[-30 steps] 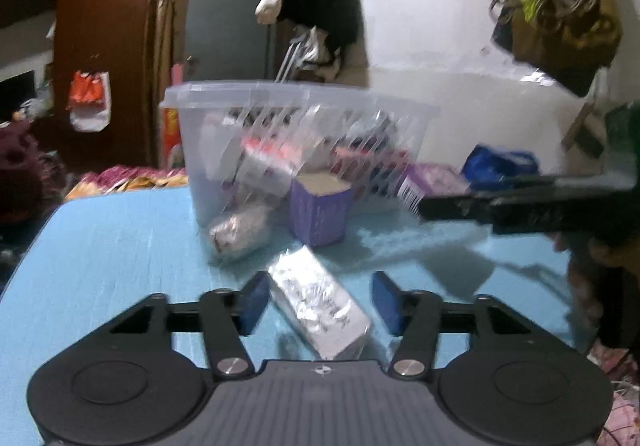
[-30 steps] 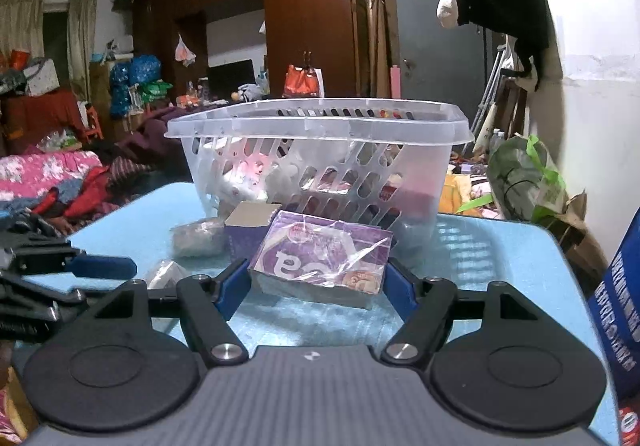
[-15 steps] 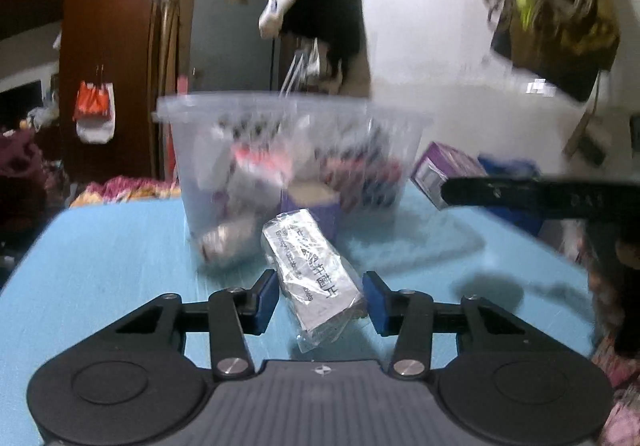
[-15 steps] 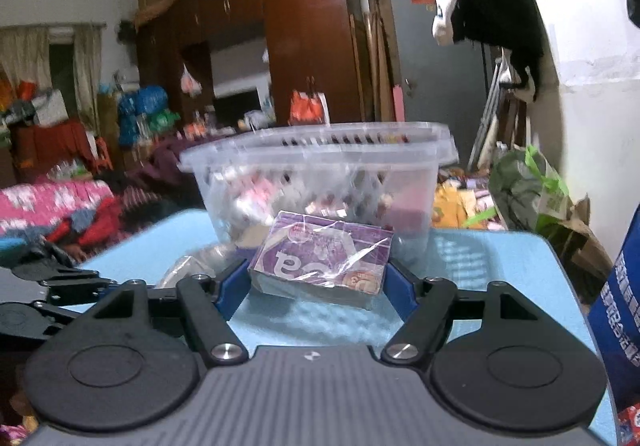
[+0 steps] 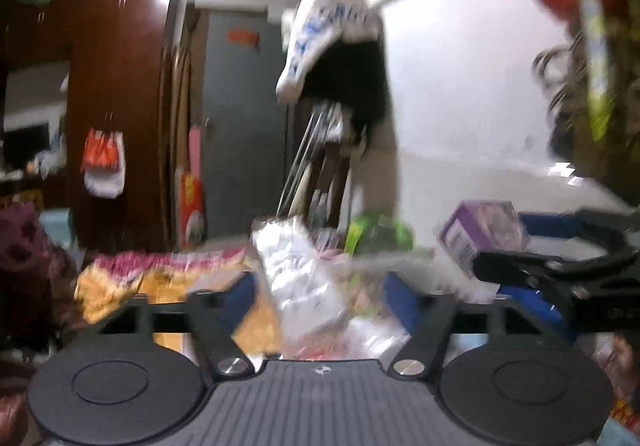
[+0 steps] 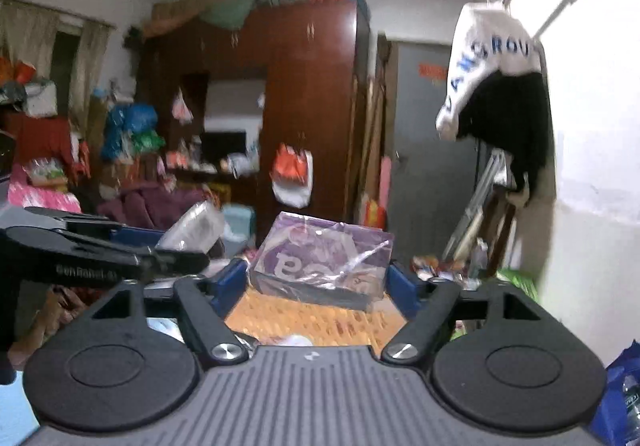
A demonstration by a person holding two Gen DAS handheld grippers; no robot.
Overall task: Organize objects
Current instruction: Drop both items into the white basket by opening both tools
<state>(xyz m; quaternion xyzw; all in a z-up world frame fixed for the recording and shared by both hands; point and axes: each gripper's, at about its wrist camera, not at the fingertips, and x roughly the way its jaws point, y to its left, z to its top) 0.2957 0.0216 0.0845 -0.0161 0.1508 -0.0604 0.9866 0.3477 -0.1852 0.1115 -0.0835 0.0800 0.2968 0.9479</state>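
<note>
White plastic-wrapped packet (image 5: 304, 282) clamped between the left gripper (image 5: 316, 292) fingers, held aloft, purple box (image 6: 322, 260) gripped by the right gripper (image 6: 318, 282), raised before a brown wardrobe (image 6: 308, 105)

1. Light blue table top (image 6: 10, 418): only a sliver shows, in the lower left corner of the right wrist view. Whatever lies on it is out of sight.
2. Orange patterned cloth (image 6: 312, 316): spread low in the same view. What it rests on cannot be told.
3. Small white crumpled scrap (image 6: 296, 340): lies at the cloth's near edge, too blurred to name.
4. Yellow-and-pink patterned cloth (image 5: 116, 278): low in the left wrist view, heavily blurred, support unseen.
</note>
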